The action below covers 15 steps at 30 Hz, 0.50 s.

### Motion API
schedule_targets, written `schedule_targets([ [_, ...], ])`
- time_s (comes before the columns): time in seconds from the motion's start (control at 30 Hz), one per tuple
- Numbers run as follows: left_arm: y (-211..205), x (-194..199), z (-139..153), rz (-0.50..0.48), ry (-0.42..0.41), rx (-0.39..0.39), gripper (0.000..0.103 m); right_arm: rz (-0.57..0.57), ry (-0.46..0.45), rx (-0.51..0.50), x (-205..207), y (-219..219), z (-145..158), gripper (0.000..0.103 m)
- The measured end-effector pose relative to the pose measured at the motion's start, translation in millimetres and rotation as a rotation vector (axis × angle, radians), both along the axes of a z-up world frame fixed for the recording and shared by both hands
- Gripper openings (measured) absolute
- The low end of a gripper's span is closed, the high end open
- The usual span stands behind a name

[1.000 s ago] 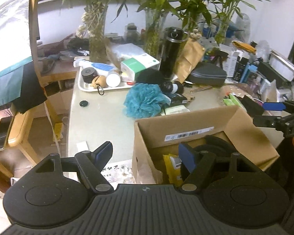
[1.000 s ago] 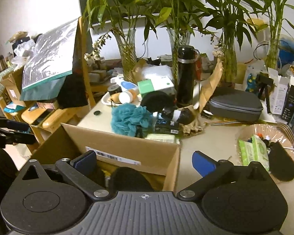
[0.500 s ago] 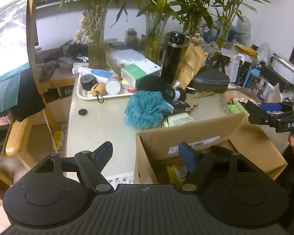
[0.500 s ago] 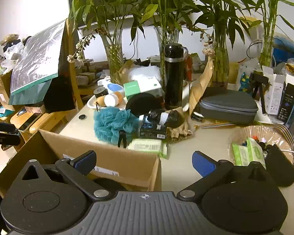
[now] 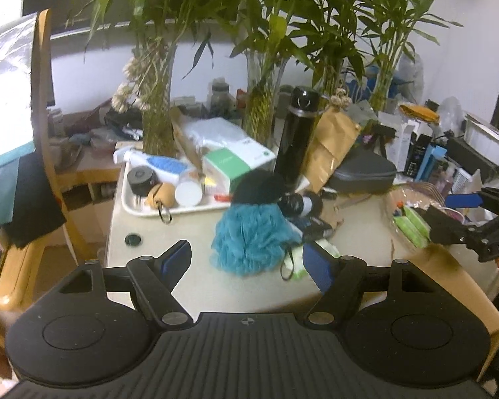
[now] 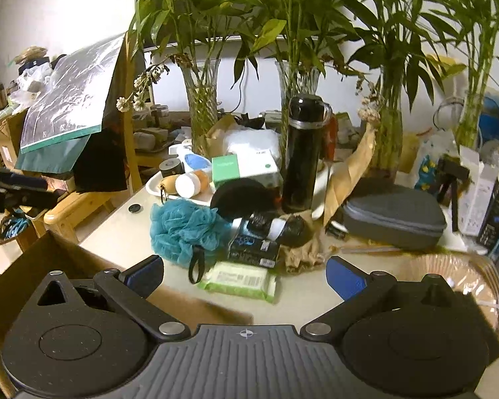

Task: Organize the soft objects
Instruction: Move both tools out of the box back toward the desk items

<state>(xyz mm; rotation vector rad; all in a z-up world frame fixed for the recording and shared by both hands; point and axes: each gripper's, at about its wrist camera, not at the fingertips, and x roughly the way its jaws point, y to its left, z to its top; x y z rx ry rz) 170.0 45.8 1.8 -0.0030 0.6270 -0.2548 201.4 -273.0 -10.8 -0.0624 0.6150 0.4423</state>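
At the bottom of the left wrist view the left gripper [image 5: 248, 261] stands with its blue pads wide apart and nothing between them. Just beyond the gap, at centre frame, the teal bath pouf [image 5: 251, 241] sits on the pale table [image 5: 186, 286] with its dark loop hanging toward the lower right. A cardboard box [image 5: 449, 286] fills the lower right corner, and the right gripper [image 5: 462, 212] reaches in from the right edge above it.

In the right wrist view the right gripper [image 6: 246, 274] is likewise spread wide and empty — its pads frame a green pack of wipes [image 6: 239, 281] lying flat on the table [image 6: 302, 296]. The box [image 6: 26, 269] shows at lower left here. Up and left of the wipes lies the bath pouf [image 6: 183, 229], touching a black round puff [image 6: 241, 201] behind it. A black packet [image 6: 252, 249] lies just right of the pouf.

Farther back a white tray [image 6: 156, 188] holds small jars, and a tall black flask [image 6: 302, 153] stands upright at centre. A grey zip case [image 6: 392, 216] rests at mid right. Along the top of the frame, glass vases of bamboo [image 6: 203, 113] line the wall.
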Motion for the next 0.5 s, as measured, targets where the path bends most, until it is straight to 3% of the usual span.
schedule_targets([
  [0.5,15.8,63.2,-50.9,0.050,-0.008,-0.024,0.073,-0.092,0.059,-0.024,49.1,-15.5,-19.4,0.103],
])
